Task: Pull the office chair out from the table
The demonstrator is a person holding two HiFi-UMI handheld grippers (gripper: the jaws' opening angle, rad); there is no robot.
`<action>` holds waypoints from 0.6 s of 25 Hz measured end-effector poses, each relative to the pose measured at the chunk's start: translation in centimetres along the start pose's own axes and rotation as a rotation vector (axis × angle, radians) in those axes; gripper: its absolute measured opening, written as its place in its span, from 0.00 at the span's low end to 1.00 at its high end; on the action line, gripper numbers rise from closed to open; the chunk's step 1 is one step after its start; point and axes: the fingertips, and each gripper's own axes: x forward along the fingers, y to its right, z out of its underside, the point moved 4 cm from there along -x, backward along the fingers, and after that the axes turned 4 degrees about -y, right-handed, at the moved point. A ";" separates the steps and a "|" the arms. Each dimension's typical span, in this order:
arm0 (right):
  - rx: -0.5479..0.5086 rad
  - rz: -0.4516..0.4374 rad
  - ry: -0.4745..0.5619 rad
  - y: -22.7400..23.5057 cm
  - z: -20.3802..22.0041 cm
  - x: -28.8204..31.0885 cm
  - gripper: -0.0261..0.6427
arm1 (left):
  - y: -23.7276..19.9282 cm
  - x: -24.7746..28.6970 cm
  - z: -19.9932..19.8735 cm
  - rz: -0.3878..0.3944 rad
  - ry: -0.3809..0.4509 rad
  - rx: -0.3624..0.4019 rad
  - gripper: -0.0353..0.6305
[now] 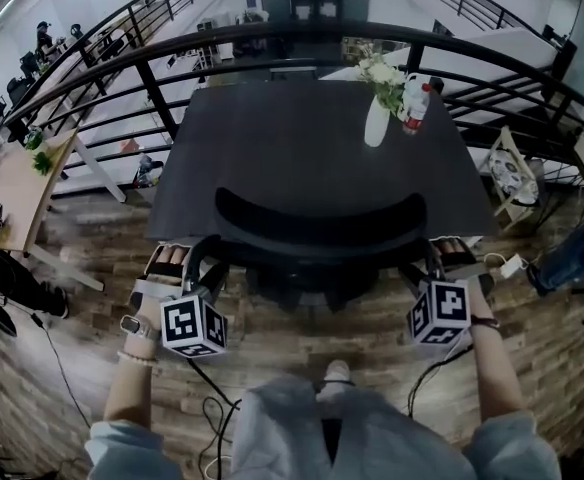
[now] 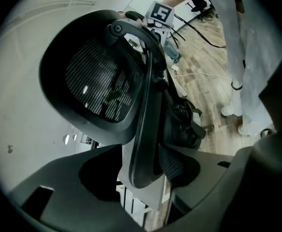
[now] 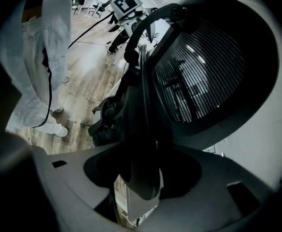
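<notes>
A black office chair stands pushed in at the dark table, its curved mesh back toward me. My left gripper is at the back's left edge and my right gripper at its right edge. In the left gripper view the rim of the chair runs down between the wide jaws of the left gripper, with gaps on both sides. The right gripper view shows the same: the chair rim sits between the spread jaws of the right gripper, unpressed.
A white vase with flowers and a bottle stand at the table's far right. A black railing curves behind the table. Cables lie on the wood floor by my feet. Another person's leg is at the right.
</notes>
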 end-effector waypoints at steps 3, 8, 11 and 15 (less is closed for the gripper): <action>-0.003 0.004 -0.002 -0.2 0.0 0.1 0.35 | 0.6 1.5 0.5 0.010 -0.034 0.071 0.43; 0.001 0.025 -0.010 -0.2 0.1 0.2 0.34 | 1.1 3.2 0.7 0.045 -0.057 0.126 0.43; 0.008 0.046 -0.015 -0.1 0.0 0.2 0.33 | 1.1 3.9 0.8 0.025 -0.072 0.167 0.40; -0.002 0.077 -0.021 -0.1 -0.2 0.3 0.32 | 0.8 3.9 0.6 -0.008 -0.052 0.159 0.34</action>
